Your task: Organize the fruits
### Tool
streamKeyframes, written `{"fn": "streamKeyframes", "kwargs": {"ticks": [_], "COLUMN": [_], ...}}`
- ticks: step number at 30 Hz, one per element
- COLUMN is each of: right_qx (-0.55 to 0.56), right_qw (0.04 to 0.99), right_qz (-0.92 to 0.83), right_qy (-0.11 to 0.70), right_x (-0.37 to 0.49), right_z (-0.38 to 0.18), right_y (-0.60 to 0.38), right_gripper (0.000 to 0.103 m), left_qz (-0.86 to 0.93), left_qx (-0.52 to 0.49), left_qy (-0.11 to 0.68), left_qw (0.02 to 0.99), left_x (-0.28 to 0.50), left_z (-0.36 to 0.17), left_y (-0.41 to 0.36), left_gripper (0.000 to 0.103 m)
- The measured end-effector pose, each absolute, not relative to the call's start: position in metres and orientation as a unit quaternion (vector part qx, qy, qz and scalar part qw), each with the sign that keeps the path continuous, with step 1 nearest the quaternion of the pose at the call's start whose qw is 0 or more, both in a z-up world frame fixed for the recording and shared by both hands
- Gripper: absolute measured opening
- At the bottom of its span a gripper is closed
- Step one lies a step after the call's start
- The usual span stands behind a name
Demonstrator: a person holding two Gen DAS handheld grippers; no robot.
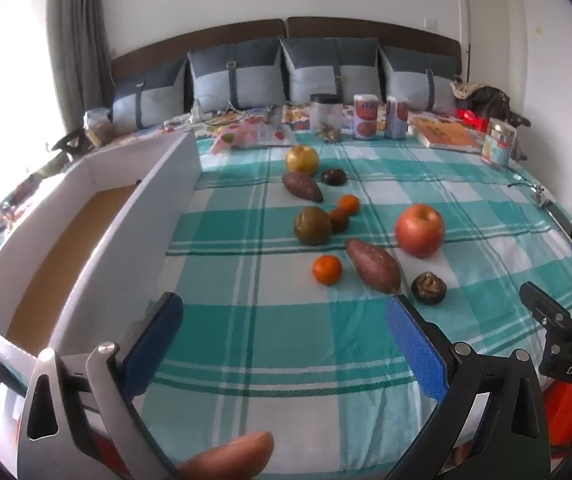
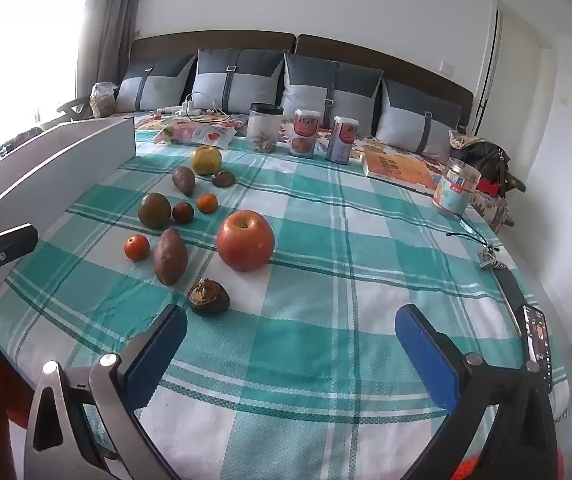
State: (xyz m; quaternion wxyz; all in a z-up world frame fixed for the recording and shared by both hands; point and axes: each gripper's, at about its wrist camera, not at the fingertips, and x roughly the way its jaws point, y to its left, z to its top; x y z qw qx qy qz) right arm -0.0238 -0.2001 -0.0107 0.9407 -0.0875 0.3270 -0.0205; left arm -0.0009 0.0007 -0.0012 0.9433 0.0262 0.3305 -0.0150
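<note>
Fruit everywhere ahead of me on the checked bedspread (image 2: pixel 326 280), and both claws are spread wide with nothing between the pads. My left gripper (image 1: pixel 286 344) hangs over bare cloth; just beyond its right finger sit a dark mushroom-like lump (image 1: pixel 428 287) and a sweet potato (image 1: pixel 373 265), with a small orange (image 1: pixel 327 269) beside that. Further out I see the red apple (image 1: pixel 420 230), a greenish fruit (image 1: pixel 312 225), two more small oranges, a second sweet potato (image 1: pixel 302 186) and a yellow apple (image 1: pixel 302 158). Off to the left of that claw stands the white cardboard box (image 1: pixel 133 240), its brown floor bare as far as I can see. My right gripper (image 2: pixel 290 352) is released too, its left finger close to the mushroom lump, though whether they touch I can't quite say. Jars and tins (image 2: pixel 306 134) line up far beyond, before the pillows.
</note>
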Motion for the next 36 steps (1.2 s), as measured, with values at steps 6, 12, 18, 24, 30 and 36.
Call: {"fn": "streamKeyframes", "kwargs": {"ticks": [6, 12, 18, 24, 30, 36], "right_qx": [-0.089, -0.091, -0.102, -0.108, -0.109, -0.108], "right_qw": [0.941, 0.942, 0.943, 0.944, 0.944, 0.944], "right_qz": [-0.022, -0.018, -0.014, -0.010, -0.011, -0.011], "right_qy": [0.325, 0.323, 0.318, 0.311, 0.311, 0.311], "right_x": [-0.023, -0.022, -0.023, -0.025, -0.025, -0.025], "right_z": [-0.014, -0.017, -0.018, -0.017, -0.018, -0.018], "right_y": [-0.201, -0.201, -0.197, -0.194, -0.194, -0.195], "right_gripper": [0.103, 0.103, 0.103, 0.103, 0.103, 0.103], "left_qz": [-0.023, -0.003, 0.001, 0.003, 0.004, 0.005], "left_qx": [0.020, 0.038, 0.034, 0.033, 0.037, 0.038], "left_qy": [0.336, 0.347, 0.349, 0.352, 0.355, 0.355], "left_qw": [0.942, 0.937, 0.936, 0.935, 0.934, 0.934], "left_x": [0.000, -0.001, 0.001, 0.001, 0.001, 0.000], "left_z": [-0.009, -0.017, -0.018, -0.017, -0.019, -0.020], "left_y": [0.020, -0.003, 0.002, 0.004, 0.001, 0.001], "left_gripper": [0.102, 0.102, 0.102, 0.102, 0.102, 0.102]}}
